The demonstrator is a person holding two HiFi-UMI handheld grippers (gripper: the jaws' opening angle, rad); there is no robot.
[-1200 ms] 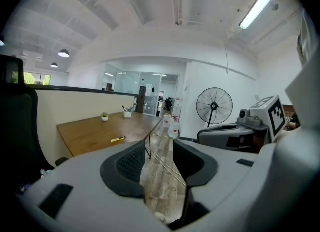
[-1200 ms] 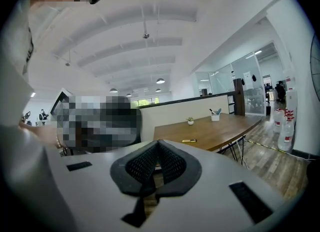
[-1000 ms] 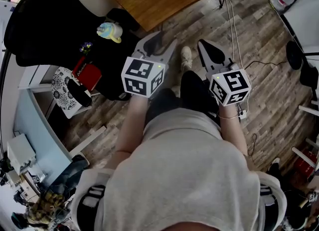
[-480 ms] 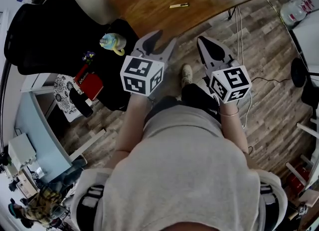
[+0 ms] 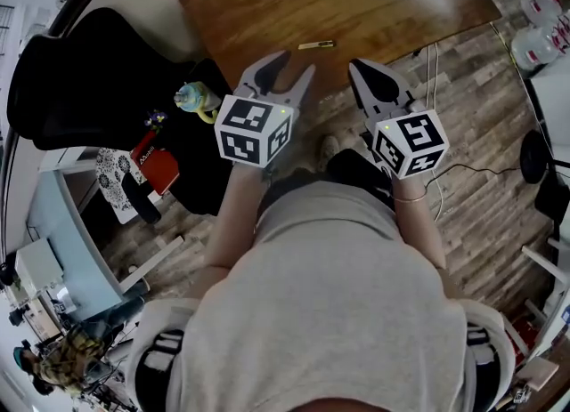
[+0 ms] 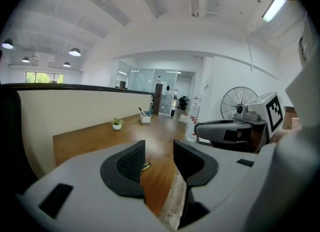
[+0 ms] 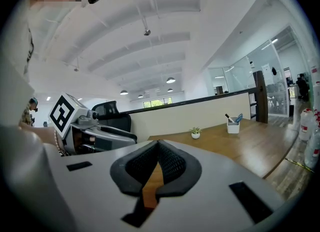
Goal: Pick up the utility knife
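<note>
A wooden table (image 5: 374,10) stands on grey plank floor (image 5: 485,90), a black chair (image 5: 80,72) beside it.

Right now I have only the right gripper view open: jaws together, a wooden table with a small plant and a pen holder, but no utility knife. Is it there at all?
Observer: Yes. The head view shows the utility knife lying on the wooden table near its front edge, with nothing touching it.
Operator: Is the left gripper set to take it?
Observer: The left gripper has its jaws apart and nothing held. Its own view shows the knife through the gap, well beyond the jaws on the table.
Operator: Which gripper lines up better with it?
Observer: From the head view the knife lies ahead of the space between them, somewhat nearer the left gripper's line than that of the right gripper.
</note>
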